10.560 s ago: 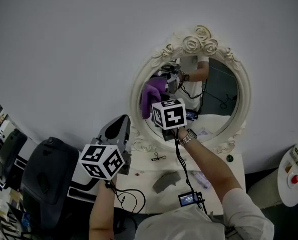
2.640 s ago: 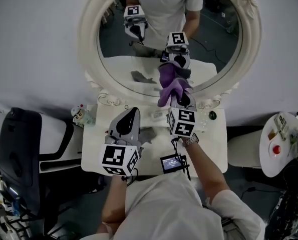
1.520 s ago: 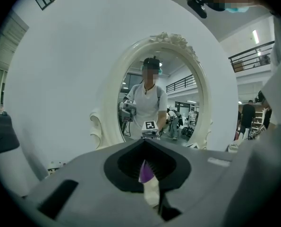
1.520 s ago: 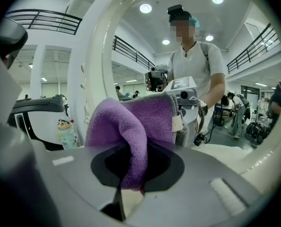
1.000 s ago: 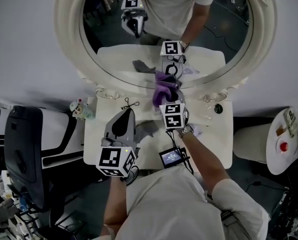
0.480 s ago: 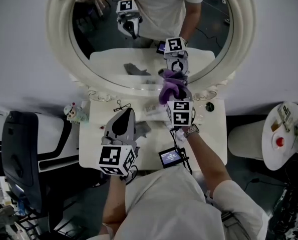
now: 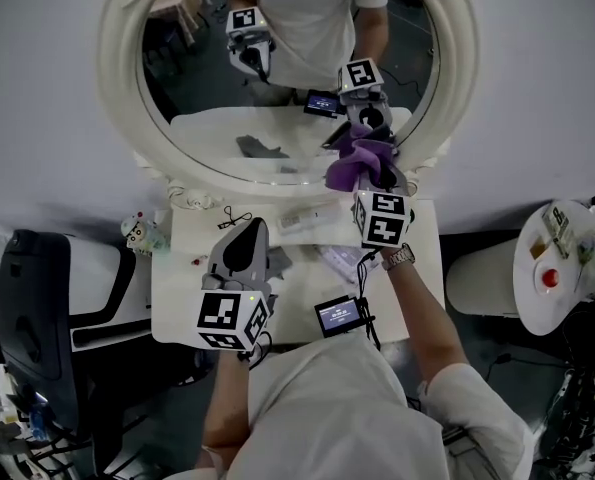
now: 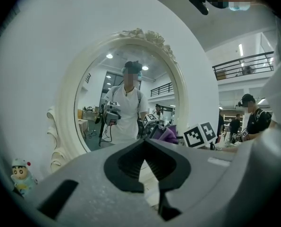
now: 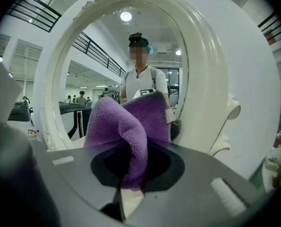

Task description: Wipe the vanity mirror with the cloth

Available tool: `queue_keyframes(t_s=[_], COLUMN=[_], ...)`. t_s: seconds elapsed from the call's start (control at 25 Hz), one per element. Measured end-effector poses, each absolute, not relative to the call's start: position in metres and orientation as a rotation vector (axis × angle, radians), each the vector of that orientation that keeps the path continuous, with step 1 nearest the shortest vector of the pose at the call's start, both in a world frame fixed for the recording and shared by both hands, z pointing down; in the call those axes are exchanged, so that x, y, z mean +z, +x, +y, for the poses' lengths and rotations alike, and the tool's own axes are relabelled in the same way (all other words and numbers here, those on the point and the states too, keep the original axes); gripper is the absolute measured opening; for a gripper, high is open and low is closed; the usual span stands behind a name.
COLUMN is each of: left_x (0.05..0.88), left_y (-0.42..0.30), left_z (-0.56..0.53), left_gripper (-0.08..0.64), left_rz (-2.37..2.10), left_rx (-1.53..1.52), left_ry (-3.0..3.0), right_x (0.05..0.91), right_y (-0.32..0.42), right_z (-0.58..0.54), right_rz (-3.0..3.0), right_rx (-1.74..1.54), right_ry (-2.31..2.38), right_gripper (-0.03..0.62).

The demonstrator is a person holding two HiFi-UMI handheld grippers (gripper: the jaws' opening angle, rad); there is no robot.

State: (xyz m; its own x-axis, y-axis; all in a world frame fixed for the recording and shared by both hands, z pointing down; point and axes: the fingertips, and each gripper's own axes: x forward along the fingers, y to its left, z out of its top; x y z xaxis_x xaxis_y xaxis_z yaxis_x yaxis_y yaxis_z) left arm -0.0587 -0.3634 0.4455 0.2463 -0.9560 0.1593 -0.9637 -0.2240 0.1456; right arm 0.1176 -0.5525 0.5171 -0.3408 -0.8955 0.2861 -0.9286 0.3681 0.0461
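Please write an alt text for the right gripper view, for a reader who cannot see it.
The right gripper is shut on a purple cloth, held up before the vanity mirror; its white oval frame fills the view, and the glass reflects a person standing in a bright hall.

Worktop [image 7: 174, 303]: white, rectangular, set against the wall.
Wall [image 7: 37, 78]: plain, pale grey-white, behind the worktop.
Floor [image 7: 497, 378]: dark, on both sides of the worktop.
Chair [image 7: 42, 298]: black, padded, just left of the worktop.
Pale rounded piece [image 7: 477, 280]: just right of the worktop, kind unclear.
Side table [image 7: 530, 268]: round, white, farther right of the worktop.
Railed gallery [image 8: 246, 63]: high up, right of the worktop in the left gripper view, with a ceiling strip light [image 8: 240, 49] above it.
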Motion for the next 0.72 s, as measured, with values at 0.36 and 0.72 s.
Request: queue_keyframes(t_s=[0.36,0.72], left_x=[0.445,0.445], left_y=[-0.077,-0.120], left_z=[-0.347,-0.315], left_gripper=[0.002,0.002], left_rz=[-1.774,-1.691], left_rx=[0.034,0.010], left_ry=[2.336,2.390], right_x=[0.449,0.376], right_y=[0.143,0.139], right_z=[-0.557,-0.505], right_rz=[-2.345,-2.377], right_rx=[0.026,-0.062], right_ry=[1.794,2.012], right_gripper=[0.061,0.061])
